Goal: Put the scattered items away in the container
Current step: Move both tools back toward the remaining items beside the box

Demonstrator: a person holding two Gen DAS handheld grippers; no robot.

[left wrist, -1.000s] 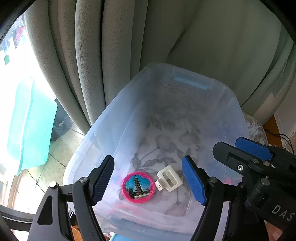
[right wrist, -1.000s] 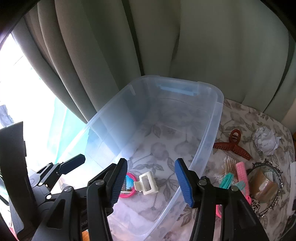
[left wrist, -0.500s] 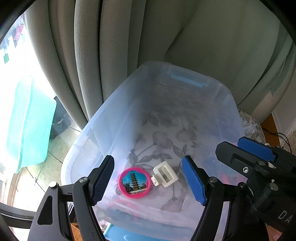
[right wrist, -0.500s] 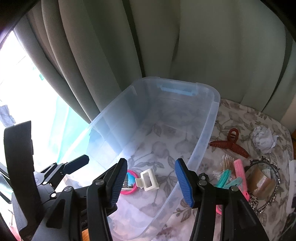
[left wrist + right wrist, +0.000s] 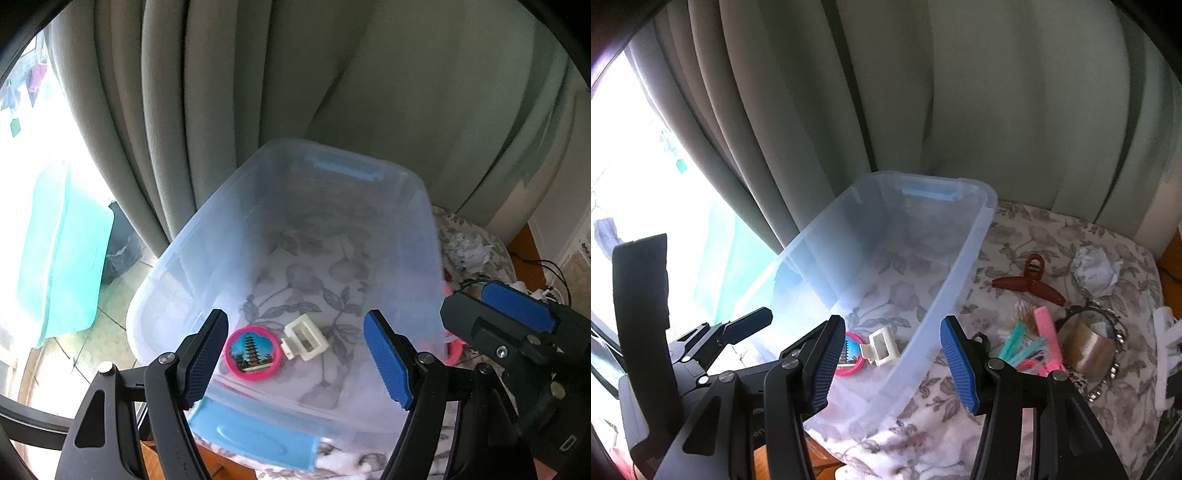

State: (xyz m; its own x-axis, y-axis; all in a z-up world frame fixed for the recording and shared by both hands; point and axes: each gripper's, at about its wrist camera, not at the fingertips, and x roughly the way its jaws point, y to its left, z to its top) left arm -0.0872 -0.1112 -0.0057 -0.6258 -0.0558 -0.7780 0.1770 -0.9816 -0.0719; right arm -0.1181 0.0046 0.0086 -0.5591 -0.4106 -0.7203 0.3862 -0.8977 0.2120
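Each hand-held gripper, left (image 5: 295, 363) and right (image 5: 892, 363), gapes empty above the bin (image 5: 424, 206) (mostly bare inside).

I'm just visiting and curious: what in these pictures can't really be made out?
- Left wrist view: items beyond the bin, smeared by its cloudy wall.
- Right wrist view: white object, cut off by the right edge.
- Right wrist view: round pink souvenir, half hidden behind the right claw.

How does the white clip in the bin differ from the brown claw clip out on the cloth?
The white clip is small, boxy and pale; the brown claw clip is long, dark reddish-brown, with a loop handle and spread arms. The white clip already lies inside the clear bin, beside a pink disc; the brown one lies outside it on the floral cloth. Both lie free of any gripper.
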